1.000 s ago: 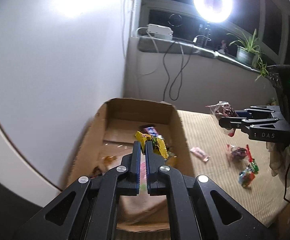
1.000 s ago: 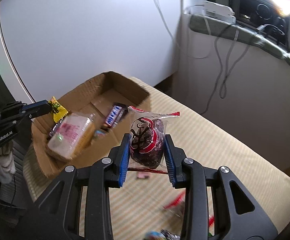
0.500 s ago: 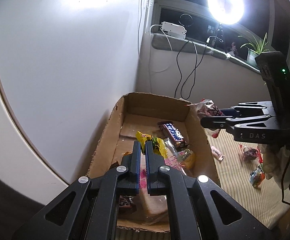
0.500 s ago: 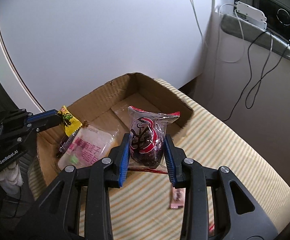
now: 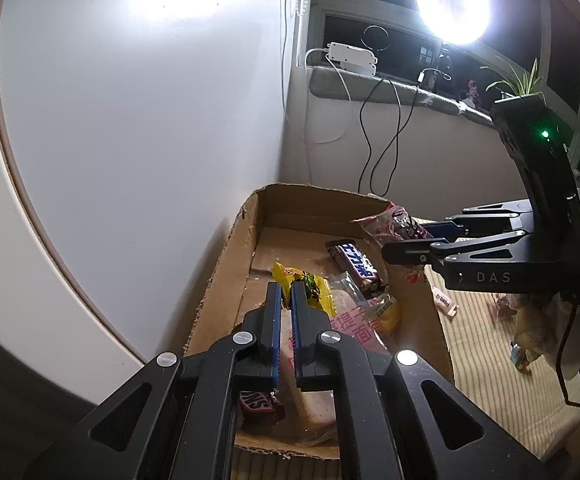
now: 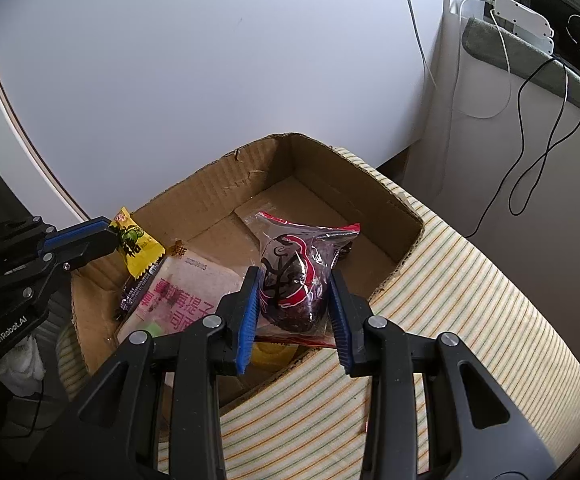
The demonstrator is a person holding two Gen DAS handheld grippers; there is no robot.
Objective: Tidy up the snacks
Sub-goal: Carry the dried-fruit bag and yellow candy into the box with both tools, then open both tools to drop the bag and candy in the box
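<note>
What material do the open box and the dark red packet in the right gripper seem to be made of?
Box: corrugated cardboard, matte brown; fluted ribs and torn, ragged edges show.
Dark red packet: probably thin plastic film, glossy and partly clear; it shines, wrinkles, and has a crimped red seal on top.

Black gripper [image 6: 294,308] frames, blue pads (silver screws).

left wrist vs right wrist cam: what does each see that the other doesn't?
Left wrist only: ring light, potted plant, Snickers bar in the box, loose snacks on the striped cloth.

Right wrist only: the sandwich pack's full pink label.

Both: cardboard box, left tongs shut on the yellow candy, right tongs shut on the red-and-black packet over the box, white power strip.
</note>
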